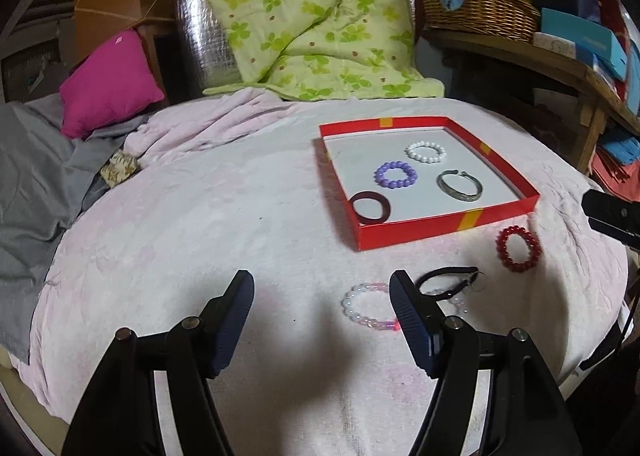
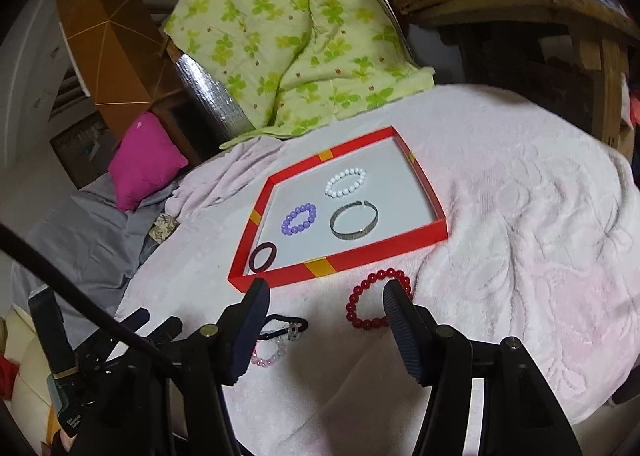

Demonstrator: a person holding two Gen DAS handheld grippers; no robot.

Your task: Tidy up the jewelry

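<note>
1. Pale pink bedspread (image 1: 200,236) covers the bed; a red tray (image 1: 448,225) sits on it as landmark.
2. Inside the tray lie a white bead bracelet (image 1: 425,152), purple bead bracelet (image 1: 396,175), silver bangle (image 1: 460,185) and dark maroon bangle (image 1: 370,207).
3. Just outside the tray's near wall lies a red bead bracelet (image 2: 376,304), touching the right finger of the right gripper (image 2: 326,330), whose jaws stand apart, empty.
4. Farther from the tray, a pink bead bracelet (image 1: 366,306) and black hair tie (image 1: 448,282) sit by the left gripper (image 1: 320,320), also spread wide, holding nothing.

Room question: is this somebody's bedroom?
Probably a bedroom. The red tray sits on a pink blanket, with a magenta pillow and green quilt behind it.
</note>
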